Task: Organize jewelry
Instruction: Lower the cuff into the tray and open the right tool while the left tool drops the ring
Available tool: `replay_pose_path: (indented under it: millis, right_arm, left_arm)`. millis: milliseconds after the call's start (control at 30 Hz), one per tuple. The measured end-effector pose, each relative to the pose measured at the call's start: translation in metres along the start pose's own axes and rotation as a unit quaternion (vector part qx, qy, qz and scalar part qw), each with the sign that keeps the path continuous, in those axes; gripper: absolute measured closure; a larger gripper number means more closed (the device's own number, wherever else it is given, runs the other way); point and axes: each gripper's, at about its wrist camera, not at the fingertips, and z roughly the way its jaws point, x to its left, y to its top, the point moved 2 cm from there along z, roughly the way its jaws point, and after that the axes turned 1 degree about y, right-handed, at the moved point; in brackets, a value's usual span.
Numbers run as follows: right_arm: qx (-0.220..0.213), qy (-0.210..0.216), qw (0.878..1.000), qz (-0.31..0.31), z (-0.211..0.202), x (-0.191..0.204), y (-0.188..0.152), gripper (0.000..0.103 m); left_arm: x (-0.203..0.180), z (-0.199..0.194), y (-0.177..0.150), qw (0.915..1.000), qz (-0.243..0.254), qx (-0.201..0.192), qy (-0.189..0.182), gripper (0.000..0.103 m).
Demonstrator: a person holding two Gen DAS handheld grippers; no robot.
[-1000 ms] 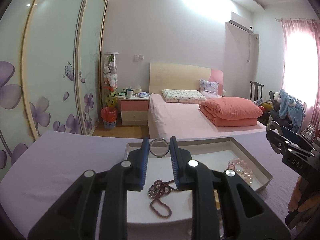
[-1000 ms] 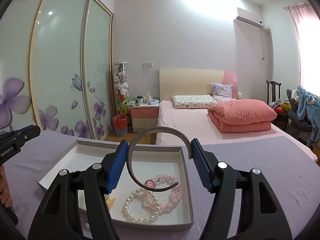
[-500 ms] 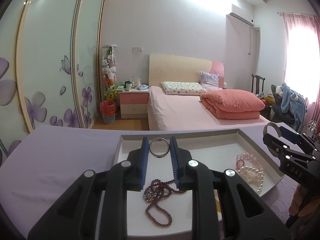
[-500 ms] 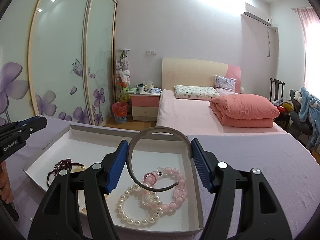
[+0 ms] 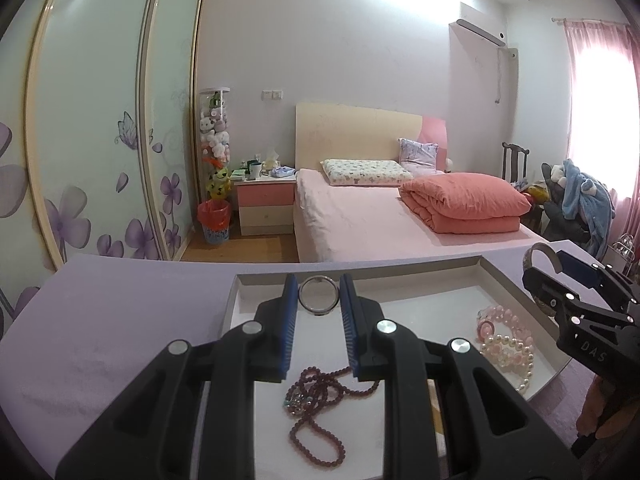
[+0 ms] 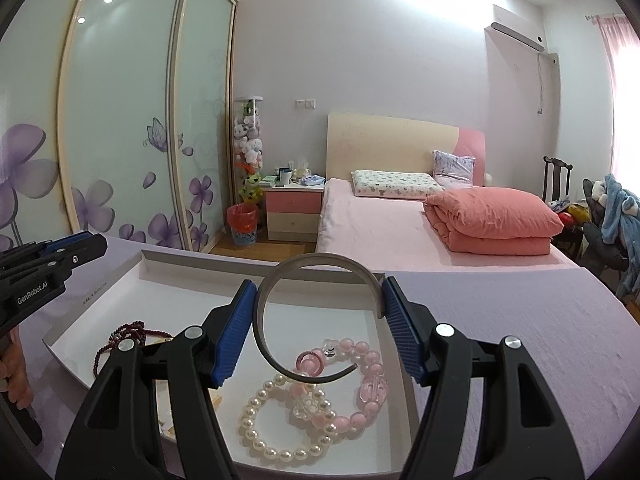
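Now lower over white tray (image 5: pixel 236 304), left tongs (image 5: pixel 319 300) still clamping ring (image 5: pixel 319 299), right tongs (image 6: pixel 319 306) still clamping bangle (image 6: pixel 280 280).

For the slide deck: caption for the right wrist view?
Right gripper holds open metal bangle above white tray of bead bracelets.

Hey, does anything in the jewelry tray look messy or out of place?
Mostly tidy. The dark red bead necklace lies in a tangled heap in the white tray, and the pearl bracelet overlaps the pink bead bracelet. Nothing looks broken.

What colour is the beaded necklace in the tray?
Dark red, maroon-like. The beaded necklace shows best in the left wrist view, lying on the white tray floor.
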Motion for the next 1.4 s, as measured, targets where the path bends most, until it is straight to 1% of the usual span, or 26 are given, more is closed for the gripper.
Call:
replay_pose_path:
  millis: [167, 200, 233, 300, 633, 900, 967, 1100, 1400]
  right_arm:
    - [0.007, 0.018, 1.0, 0.004, 0.003, 0.0, -0.004, 0.038]
    - [0.007, 0.022, 1.0, 0.007, 0.003, 0.0, -0.003, 0.037]
    - [0.004, 0.024, 1.0, 0.009, 0.002, 0.0, -0.003, 0.033]
    - [-0.002, 0.025, 1.0, 0.013, -0.001, -0.001, -0.002, 0.03]
    - [-0.003, 0.027, 0.999, 0.017, 0.0, -0.001, -0.002, 0.03]
    - [-0.002, 0.027, 0.999, 0.017, 0.001, -0.001, -0.001, 0.03]
    - [-0.002, 0.027, 0.999, 0.017, 0.002, -0.001, -0.001, 0.03]
    - [-0.002, 0.027, 1.0, 0.017, 0.002, -0.001, -0.002, 0.03]
    - [-0.002, 0.027, 0.999, 0.017, 0.002, 0.0, 0.0, 0.03]
  left_arm:
    - [-0.001, 0.001, -0.002, 1.0, -0.001, 0.0, -0.001, 0.081]
    - [-0.002, 0.001, -0.002, 1.0, -0.001, 0.002, -0.001, 0.081]
    - [-0.002, 0.001, -0.002, 1.0, -0.002, 0.003, -0.001, 0.081]
    - [-0.002, 0.001, -0.003, 1.0, -0.003, 0.004, -0.002, 0.081]
    - [-0.004, 0.003, -0.004, 1.0, -0.003, 0.007, -0.006, 0.081]
    - [-0.005, 0.01, -0.007, 0.9998, 0.002, 0.018, -0.007, 0.081]
    - [-0.005, 0.011, -0.008, 0.9998, 0.004, 0.018, -0.007, 0.08]
    - [-0.002, 0.01, -0.008, 0.9999, 0.002, 0.016, -0.001, 0.075]
    - [0.0, 0.011, -0.008, 0.9999, 0.001, 0.015, 0.002, 0.075]
